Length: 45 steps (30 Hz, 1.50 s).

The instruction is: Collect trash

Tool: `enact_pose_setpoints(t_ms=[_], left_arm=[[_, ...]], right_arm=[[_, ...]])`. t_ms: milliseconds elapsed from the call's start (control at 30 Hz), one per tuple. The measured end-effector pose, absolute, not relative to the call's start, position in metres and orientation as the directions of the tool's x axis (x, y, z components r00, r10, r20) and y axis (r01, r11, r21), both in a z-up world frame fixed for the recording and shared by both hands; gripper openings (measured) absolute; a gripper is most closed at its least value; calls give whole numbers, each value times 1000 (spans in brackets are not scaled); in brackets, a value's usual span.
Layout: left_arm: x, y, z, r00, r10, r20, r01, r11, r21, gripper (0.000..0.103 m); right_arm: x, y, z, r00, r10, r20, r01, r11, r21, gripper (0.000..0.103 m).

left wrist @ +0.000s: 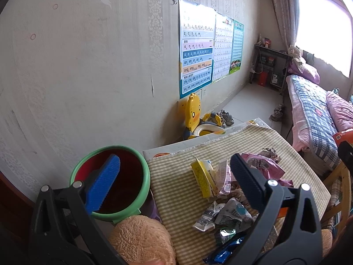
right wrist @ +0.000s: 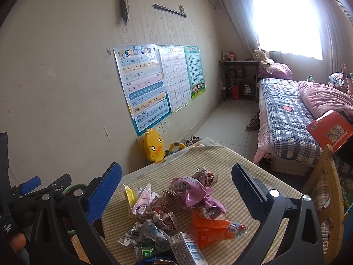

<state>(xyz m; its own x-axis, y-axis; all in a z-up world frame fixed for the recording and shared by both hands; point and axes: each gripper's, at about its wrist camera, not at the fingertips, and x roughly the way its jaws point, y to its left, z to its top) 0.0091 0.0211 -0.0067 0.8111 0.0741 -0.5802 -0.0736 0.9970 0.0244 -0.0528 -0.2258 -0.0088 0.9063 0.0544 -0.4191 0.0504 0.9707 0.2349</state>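
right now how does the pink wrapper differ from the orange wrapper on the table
The pink wrapper is crumpled and sits farther back in the pile; the orange wrapper lies flatter and nearer the camera. The pink one shows printed label patches; the orange one looks mostly plain. Both rest on the checked tablecloth, ungrasped.

Bright window (right wrist: 286, 19), bed (right wrist: 286, 119) below, posters (right wrist: 143, 84) on wallpapered wall (left wrist: 88, 66).

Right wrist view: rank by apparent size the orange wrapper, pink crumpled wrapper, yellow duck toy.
1. Orange wrapper
2. Pink crumpled wrapper, close to the first, unsure
3. Yellow duck toy, though it sits farther away
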Motion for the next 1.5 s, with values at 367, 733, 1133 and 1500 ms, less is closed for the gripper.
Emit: enact_pose_setpoints(t_ms=[367, 733, 1133, 1500], left_arm=[[10, 22, -7, 811, 76, -580, -75, 997, 27, 98], [11, 23, -8, 811, 80, -579, -77, 997, 29, 98], [10, 25, -9, 814, 90, -574, -85, 996, 35, 98], [7, 23, -14, 826, 80, -558, -62, 997, 53, 98]], right_arm=[[-52, -224, -9, 905, 58, -421, 47, 971, 236, 96], [-52, -219, -12, 904, 62, -424, 45, 971, 236, 96], [-52, -216, -16, 901, 67, -429, 42, 970, 238, 96], [-44, -223, -27, 871, 106, -480, 19, 969, 248, 96]])
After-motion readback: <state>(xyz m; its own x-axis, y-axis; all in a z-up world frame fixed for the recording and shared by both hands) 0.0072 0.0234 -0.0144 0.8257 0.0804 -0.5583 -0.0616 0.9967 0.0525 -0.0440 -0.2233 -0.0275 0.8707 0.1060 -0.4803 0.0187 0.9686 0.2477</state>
